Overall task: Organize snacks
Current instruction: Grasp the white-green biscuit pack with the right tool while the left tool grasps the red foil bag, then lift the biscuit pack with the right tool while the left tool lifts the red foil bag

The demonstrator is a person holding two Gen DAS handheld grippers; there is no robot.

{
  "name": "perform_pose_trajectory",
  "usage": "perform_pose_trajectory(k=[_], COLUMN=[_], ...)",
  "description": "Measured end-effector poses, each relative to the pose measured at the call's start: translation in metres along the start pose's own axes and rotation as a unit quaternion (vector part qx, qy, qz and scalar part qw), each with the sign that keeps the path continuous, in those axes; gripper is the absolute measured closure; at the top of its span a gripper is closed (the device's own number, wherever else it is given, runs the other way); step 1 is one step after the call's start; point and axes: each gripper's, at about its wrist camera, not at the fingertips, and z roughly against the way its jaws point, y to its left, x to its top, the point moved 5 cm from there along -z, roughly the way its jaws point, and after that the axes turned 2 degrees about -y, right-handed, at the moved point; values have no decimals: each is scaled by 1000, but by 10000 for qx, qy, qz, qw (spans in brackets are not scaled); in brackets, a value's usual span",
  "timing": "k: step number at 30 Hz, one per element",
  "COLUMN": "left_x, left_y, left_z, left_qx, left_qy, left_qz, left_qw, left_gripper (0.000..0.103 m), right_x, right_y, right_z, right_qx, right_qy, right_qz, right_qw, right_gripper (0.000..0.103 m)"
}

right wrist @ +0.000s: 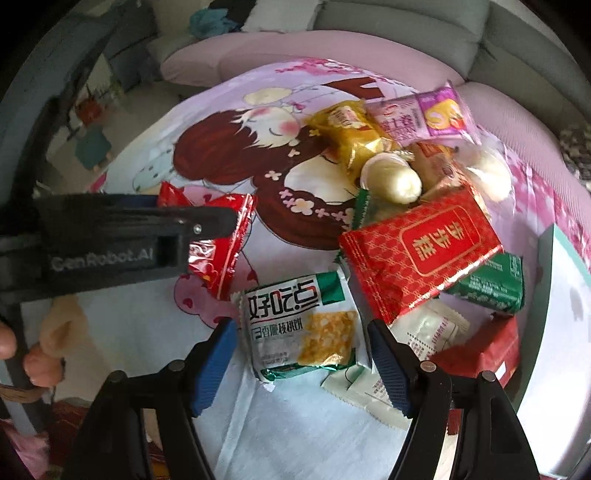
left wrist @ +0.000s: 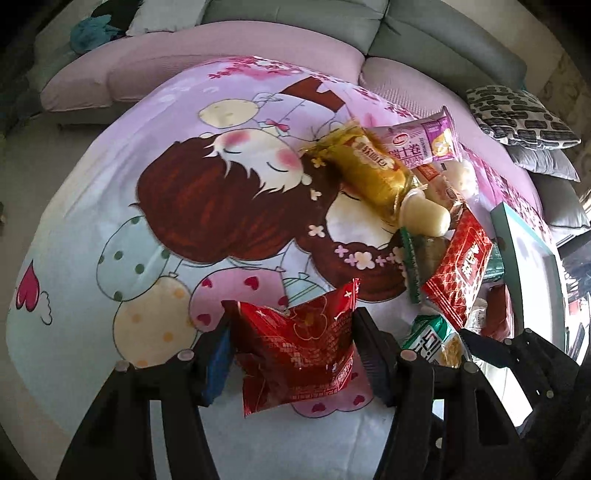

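Note:
A crumpled red snack packet (left wrist: 299, 350) sits between the fingers of my left gripper (left wrist: 293, 317), whose pads press on its sides. From the right wrist view the left gripper (right wrist: 207, 225) shows side-on at the left with that red packet (right wrist: 221, 251) in it. My right gripper (right wrist: 301, 326) is shut on a white-and-green biscuit packet (right wrist: 299, 325), also seen in the left wrist view as the biscuit packet (left wrist: 436, 343). Both grippers point steeply down over a cartoon-print cloth (left wrist: 184, 206).
A heap of snacks lies right of centre: a gold packet (right wrist: 351, 129), a pink packet (right wrist: 421, 110), a pale roll (right wrist: 395, 181), a red patterned packet (right wrist: 417, 254), a green one (right wrist: 491, 284). A teal-rimmed box (left wrist: 524, 258) stands at the right edge. A sofa (left wrist: 295, 14) runs behind.

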Motion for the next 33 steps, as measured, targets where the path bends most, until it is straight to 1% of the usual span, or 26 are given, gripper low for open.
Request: perform_pose_trajectory(k=[2,6,9,11,12,14,16,24,25,26,31,33], left_x=[0,-1,-1,-2,-2,-2,-3,-3,-2,0,9,13], left_y=[3,5,5,5,5,5,6,2,0,-1,-14,-21], left_z=[0,-1,-1,0,0,1,2,17,20,23,41,46], left_qx=[5,3,16,32,39,55,86,285,302,326,361,384], left_qy=[9,13,14,15,14,2,-1,-47,-71,-96,-252,-298], left_qz=[49,88,104,103,115,139,169,166,152,139,68,18], left_qw=[10000,10000,9999,9999,9999,9999,9998,9994,9994,9993,9990,9988], left_gripper=[40,40,40,40,40,40,40,40,41,47,48,51], right_x=[2,-1,0,0,1,2,1,7,7,8,13,13], right_y=[4,9,11,10,10,9,7,1,0,-3,-18,-26], right_z=[-3,-14,-19,-21,-22,-21,-18,9,12,16,41,51], right_qx=[-31,-18,-10,-16,18,76,63,388,443,522,623,589], right_qy=[-31,106,114,106,98,51,13,-392,-428,-471,-796,-919], right_qz=[112,229,248,219,195,133,98,-171,-218,-298,-620,-731], right_qw=[9999,9997,9996,9997,9998,9999,9999,9983,9979,9971,9929,9913], right_gripper=[28,28,28,35,35,41,42,43,43,43,43,43])
